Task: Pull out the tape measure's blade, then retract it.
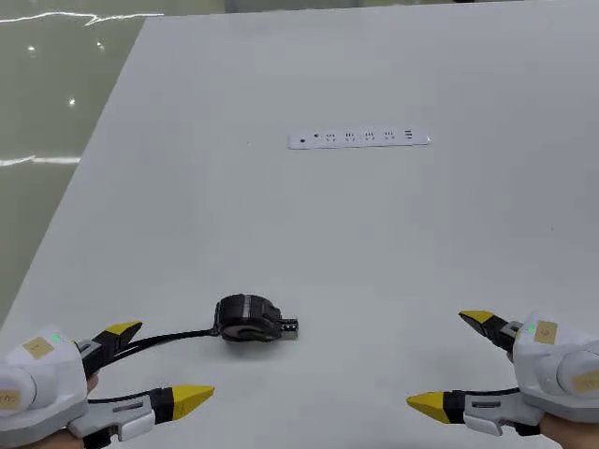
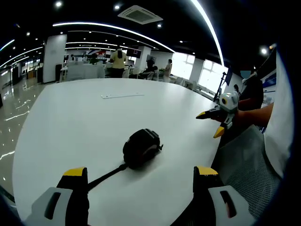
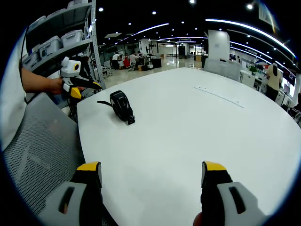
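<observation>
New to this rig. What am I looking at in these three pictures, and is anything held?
There is no robot arm. A person holds a two-jaw gripper in each hand. The rectangular picture comes from a headset camera looking down at the white table. The two round pictures come from fisheye cameras that ride on the grippers and look along their jaws. In the head view the left gripper is at bottom left and the right gripper at bottom right. Both are open and hold nothing. On the table lies a black tape measure, its blade apparently in, with a black strap trailing toward the left gripper. Farther off lies a white power strip.
</observation>
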A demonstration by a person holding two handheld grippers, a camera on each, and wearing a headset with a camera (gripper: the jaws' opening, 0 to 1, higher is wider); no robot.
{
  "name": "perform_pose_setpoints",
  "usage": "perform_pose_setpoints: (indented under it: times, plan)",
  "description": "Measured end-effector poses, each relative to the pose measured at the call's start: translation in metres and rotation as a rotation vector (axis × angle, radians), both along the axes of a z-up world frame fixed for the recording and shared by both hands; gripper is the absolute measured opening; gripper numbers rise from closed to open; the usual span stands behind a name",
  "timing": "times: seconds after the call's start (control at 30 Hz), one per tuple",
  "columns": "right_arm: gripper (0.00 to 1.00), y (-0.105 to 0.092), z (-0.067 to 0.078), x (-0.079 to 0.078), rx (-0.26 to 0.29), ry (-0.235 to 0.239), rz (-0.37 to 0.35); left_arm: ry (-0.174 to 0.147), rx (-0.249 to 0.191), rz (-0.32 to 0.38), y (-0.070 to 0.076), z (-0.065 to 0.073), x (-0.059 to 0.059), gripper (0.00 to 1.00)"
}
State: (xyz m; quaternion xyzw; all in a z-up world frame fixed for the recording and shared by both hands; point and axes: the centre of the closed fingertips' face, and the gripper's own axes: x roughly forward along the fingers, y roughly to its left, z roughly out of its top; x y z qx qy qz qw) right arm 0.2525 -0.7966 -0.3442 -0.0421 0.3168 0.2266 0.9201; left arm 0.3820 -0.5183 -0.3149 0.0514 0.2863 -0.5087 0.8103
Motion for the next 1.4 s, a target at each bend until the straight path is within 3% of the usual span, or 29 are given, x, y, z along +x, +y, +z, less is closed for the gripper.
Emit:
perform_pose_setpoints:
  times: [0.7, 1.4]
  plan:
    - [0.87, 0.002, -0.01, 0.0, 0.011, 0.026, 0.014, -0.034, 0.048, -0.079, -0.007, -0.004, 0.008, 0.89]
    - [0.83, 0.012, -0.009, 0.017, 0.006, 0.005, 0.088, -0.06, 0.094, -0.182, -0.014, -0.007, 0.02, 0.88]
